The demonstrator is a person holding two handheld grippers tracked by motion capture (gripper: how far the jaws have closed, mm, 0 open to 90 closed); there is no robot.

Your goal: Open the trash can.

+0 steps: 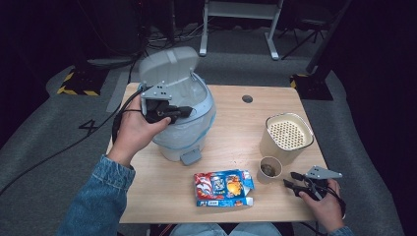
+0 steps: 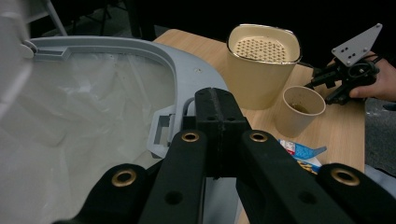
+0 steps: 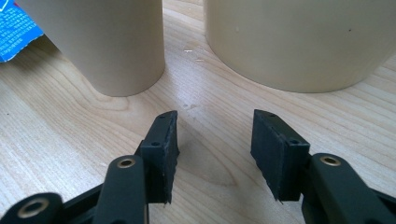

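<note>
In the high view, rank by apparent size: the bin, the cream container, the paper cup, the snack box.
1. Bin, clearly largest.
2. Cream container and snack box look about alike; no ranking between them.
3. Paper cup, smallest.

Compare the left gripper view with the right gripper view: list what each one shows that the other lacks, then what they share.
Left gripper view alone: the grey bin with its white liner, the left gripper with jaws shut and empty above the bin's rim, and the perforated top of the cream container.

Right gripper view alone: the right gripper with jaws apart and nothing between them, low over bare wood.

Shared: the paper cup, the cream container, the blue carton, the table.
</note>
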